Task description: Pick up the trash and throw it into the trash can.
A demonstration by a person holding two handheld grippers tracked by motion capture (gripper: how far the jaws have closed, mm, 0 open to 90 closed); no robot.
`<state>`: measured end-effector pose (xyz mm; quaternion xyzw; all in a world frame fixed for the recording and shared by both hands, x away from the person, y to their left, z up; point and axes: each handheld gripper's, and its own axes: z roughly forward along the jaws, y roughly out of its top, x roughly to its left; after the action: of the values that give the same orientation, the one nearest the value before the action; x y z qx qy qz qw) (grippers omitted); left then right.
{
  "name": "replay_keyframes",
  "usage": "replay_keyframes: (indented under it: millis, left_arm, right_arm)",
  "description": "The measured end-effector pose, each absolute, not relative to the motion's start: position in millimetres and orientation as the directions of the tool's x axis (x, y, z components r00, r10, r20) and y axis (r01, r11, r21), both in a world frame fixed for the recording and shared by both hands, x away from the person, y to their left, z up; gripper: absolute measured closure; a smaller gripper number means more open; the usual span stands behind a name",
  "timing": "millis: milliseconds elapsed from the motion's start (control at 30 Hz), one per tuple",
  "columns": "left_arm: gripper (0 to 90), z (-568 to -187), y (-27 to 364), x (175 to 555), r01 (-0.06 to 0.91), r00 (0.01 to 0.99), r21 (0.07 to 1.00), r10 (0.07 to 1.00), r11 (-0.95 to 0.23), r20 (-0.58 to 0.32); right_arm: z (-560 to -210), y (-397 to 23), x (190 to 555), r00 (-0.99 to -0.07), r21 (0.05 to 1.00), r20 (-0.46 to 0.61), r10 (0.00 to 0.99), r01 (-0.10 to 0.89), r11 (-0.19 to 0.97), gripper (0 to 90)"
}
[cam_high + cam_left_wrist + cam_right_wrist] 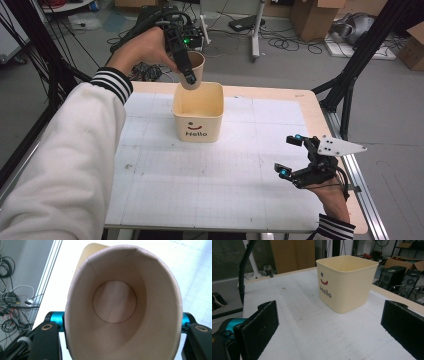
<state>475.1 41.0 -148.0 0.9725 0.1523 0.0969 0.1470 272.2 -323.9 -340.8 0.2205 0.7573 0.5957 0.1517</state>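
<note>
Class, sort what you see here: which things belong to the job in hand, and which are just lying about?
In the job: paper cup, held by the left gripper; cream tub marked Hello.

Lying about: cardboard boxes, cables on the floor; right gripper, open and idle.

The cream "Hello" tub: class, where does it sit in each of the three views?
High view: cream "Hello" tub at upper centre of the table.
Left gripper view: a cream edge above the held paper cup, probably the tub.
Right gripper view: upper centre-right.
Shared landmark: the white gridded mat.
</note>
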Motion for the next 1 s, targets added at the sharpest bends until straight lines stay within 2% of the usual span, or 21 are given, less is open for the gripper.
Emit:
replay_keyframes:
  millis: [167,567,1000]
  left_arm:
    - [34.4,-149,31,484,0.285,0.929,0.337,0.345,-0.897,0.133]
    - [34.4,-155,30,491,0.29,0.924,0.323,0.351,-0.901,0.15]
    - [33.9,-169,31,500,0.31,0.913,0.356,0.381,-0.881,0.149]
  right_arm:
    - [-340,-324,271,-0.858,0.97,0.036,0.512,0.154,0.189,0.3]
    - [-339,-326,270,-0.855,0.971,0.036,0.517,0.153,0.185,0.3]
    - [-339,-328,270,-0.854,0.972,0.029,0.52,0.145,0.184,0.3]
